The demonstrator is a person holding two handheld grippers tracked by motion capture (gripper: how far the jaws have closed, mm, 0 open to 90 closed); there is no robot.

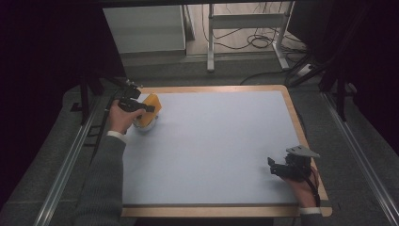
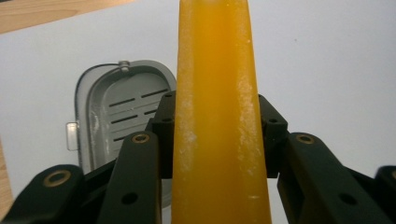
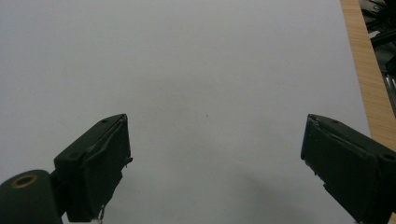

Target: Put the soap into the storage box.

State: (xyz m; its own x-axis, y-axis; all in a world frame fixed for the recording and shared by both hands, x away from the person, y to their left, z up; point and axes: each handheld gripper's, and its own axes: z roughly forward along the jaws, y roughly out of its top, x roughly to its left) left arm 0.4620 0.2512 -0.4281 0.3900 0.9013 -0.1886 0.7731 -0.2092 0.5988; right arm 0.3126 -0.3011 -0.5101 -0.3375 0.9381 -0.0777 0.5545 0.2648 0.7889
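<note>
- High view: the left claw [image 1: 141,106] sits near the far left corner of the counter [image 1: 211,141], held by the person's left hand [image 1: 120,117], and it pinches an orange slab-shaped object [image 1: 153,103].
- High view: the orange object stands tilted directly above a small pale container [image 1: 145,123] that rests on the counter's light blue mat, just inside the wooden rim.
- High view: the right claw [image 1: 277,168] hovers near the near right corner of the counter, well apart from the left one, with a grey three-cornered plate on top and the right hand [image 1: 306,186] behind it.
- Left gripper view: the left claw [image 2: 217,135] presses its two black jaws against both sides of the orange object [image 2: 217,116], which runs up the middle of the picture and bears pale scuffs on its surface.
- Left gripper view: behind the object, to its left, lies a grey container [image 2: 121,112] with rounded corners, slots in its inner face, a wire bail at its top and a small latch on its side.
- Right gripper view: the right claw [image 3: 215,158] is spread wide, its jaws far apart over the bare blue mat, with nothing between them; the counter's wooden edge [image 3: 369,79] runs along the right.
</note>
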